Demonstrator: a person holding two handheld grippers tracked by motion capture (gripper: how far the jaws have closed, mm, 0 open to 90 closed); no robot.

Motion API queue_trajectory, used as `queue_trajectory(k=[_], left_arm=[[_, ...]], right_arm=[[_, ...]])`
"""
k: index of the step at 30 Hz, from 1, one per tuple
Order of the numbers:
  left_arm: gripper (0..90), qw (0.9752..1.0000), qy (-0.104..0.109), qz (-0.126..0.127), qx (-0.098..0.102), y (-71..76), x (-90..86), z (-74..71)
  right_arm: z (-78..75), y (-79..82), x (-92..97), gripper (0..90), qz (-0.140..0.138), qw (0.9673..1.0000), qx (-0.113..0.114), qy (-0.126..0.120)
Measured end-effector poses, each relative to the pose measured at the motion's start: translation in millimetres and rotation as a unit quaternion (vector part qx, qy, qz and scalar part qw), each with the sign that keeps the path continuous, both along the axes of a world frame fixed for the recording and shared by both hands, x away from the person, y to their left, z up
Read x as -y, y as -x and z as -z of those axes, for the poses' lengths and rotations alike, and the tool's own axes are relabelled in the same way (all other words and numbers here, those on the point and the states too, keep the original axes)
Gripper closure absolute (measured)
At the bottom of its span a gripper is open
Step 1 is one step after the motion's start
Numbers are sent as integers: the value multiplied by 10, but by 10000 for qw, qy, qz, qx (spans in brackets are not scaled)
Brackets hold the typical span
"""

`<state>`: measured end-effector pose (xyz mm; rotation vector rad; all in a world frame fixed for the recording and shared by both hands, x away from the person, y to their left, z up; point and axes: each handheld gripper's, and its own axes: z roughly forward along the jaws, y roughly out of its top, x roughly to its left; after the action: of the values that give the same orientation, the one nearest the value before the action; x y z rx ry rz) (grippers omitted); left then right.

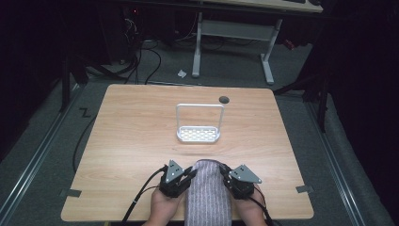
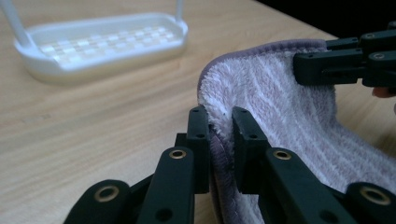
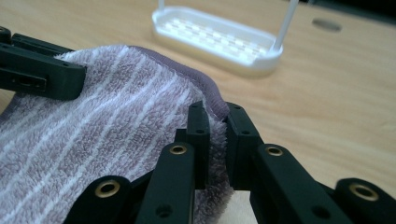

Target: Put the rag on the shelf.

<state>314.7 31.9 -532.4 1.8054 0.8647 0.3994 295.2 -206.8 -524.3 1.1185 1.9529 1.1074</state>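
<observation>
Left gripper (image 1: 184,180) clenched on striped purple terry towel (image 1: 207,193) | right gripper (image 1: 229,179) grips opposite edge | towel at near counter edge | white plastic rack (image 1: 198,134) stands empty, hanging seems not yet done

A fluffy terry-cloth towel (image 2: 280,98) in mauve with thin pale stripes, its hem smooth and darker, lies on a table (image 1: 131,136) of light wood-grain laminate — matt, with a faint sheen. The left gripper (image 2: 219,126) and right gripper (image 3: 215,122) look like matt black plastic, set with brass-coloured rivets. Beyond, a white rack (image 1: 198,134) — smooth, slightly glossy plastic, its tray perforated.
</observation>
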Motion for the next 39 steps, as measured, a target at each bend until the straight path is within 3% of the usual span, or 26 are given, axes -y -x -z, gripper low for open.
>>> queue_trajectory(k=[1, 3, 4, 9, 17, 21, 28, 32, 39], left_arm=[[790, 10000, 0, 0, 0, 0, 0, 0], [790, 9993, 65, -153, 324, 84, 6, -77], [790, 9993, 65, -153, 324, 84, 6, -77], [791, 9963, 83, -280, 812, 129, 28, -287], [795, 9950, 234, -373, 897, -33, 34, -475], [795, 9936, 392, -401, 985, -47, 5, -600], [795, 9890, 591, -374, 1307, 5, 10, -865], [797, 9853, 655, -333, 1542, 42, 11, -1032], [800, 9804, 809, -270, 1777, 1, -20, -1307]], right_arm=[[0, 0, 0, 821, 0, 10000, 0, 0], [-58, 54, -31, 821, 16, 9996, 294, -27], [-58, 54, -31, 821, 16, 9996, 294, -27], [-179, 86, -71, 821, 15, 9977, 663, -123], [-357, -96, -93, 822, 46, 9956, 906, -236], [-510, -130, -65, 822, 64, 9928, 1145, -350], [-797, -72, -62, 822, 59, 9873, 1512, -476], [-986, -10, -60, 822, 4, 9825, 1777, -564], [-1240, 15, -58, 825, -43, 9763, 2060, -661]])
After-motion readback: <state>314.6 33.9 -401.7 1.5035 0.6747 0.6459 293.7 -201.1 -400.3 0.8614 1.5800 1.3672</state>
